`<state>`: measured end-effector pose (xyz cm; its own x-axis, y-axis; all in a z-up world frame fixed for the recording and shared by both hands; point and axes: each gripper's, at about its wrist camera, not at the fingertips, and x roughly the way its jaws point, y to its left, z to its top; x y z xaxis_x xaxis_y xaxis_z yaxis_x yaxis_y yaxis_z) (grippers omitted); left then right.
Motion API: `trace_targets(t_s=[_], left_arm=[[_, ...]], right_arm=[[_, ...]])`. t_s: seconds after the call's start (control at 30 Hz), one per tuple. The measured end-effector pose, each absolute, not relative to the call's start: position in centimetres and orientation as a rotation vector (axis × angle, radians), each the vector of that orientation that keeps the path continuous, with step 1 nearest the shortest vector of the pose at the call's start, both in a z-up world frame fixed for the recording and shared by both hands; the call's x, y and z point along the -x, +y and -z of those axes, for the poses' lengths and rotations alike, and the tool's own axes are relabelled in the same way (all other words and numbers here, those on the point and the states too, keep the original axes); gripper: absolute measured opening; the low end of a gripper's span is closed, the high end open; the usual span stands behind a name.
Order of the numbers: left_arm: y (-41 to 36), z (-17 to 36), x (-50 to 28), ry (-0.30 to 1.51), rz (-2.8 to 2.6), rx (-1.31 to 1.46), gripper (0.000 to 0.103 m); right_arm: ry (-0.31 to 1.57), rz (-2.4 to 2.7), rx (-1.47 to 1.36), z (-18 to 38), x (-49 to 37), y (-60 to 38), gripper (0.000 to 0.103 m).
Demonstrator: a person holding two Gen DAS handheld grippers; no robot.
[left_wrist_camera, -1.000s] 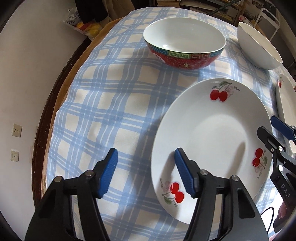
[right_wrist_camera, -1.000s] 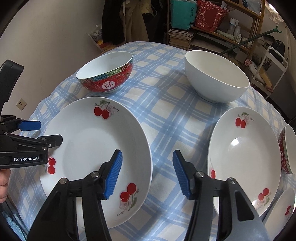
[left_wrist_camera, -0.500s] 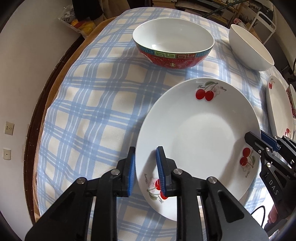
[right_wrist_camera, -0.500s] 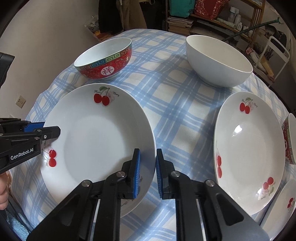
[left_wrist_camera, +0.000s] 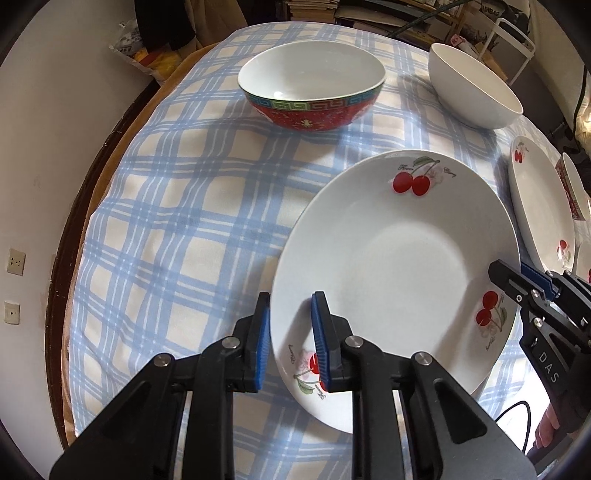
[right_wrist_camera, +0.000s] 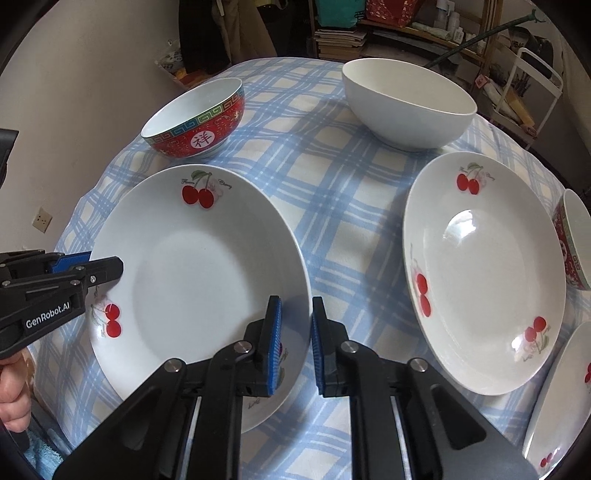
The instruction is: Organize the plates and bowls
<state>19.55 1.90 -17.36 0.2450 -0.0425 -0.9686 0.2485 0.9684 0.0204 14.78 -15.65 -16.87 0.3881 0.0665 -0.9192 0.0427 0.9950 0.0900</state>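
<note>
Plate pinched at opposite rims: left gripper and right gripper, jaws just closed, clamp its edge above checked tablecloth. Two-sided grip likely for level lift toward second plate; bowls untouched beyond.

Cluttered wooden shelves stand behind the table; beige wall left.

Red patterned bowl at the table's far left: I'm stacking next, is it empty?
Empty. The red patterned bowl stands upright, and its white inside shows bare down to the bottom in the left wrist view.
</note>
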Motion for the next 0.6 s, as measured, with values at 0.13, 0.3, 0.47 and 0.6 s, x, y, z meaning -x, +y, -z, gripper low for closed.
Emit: trace_targets(t_s=[0.13,0.3,0.47,0.6], left_arm=[[1.0,17.2,-18.5,1.317,0.226,-0.175,0.021],[-0.1,16.6,-16.8,1.310,0.230,-0.213,0.021],[-0.5,16.4,-15.3,1.321,0.250,-0.225,0.021],[-1.0,16.3,-14.6,1.321,0.275,-0.232,0.021]], right_arm=[[1.160,0.017,-0.108,15.9,-13.6,-16.6,0.016],[1.165,0.035,-0.113,15.6,-11.9,-17.1,0.016],[1.179,0.045,-0.129,15.6,-10.2,-17.6,0.016],[1.191,0.062,-0.151,15.7,-9.3,-18.3,0.016]])
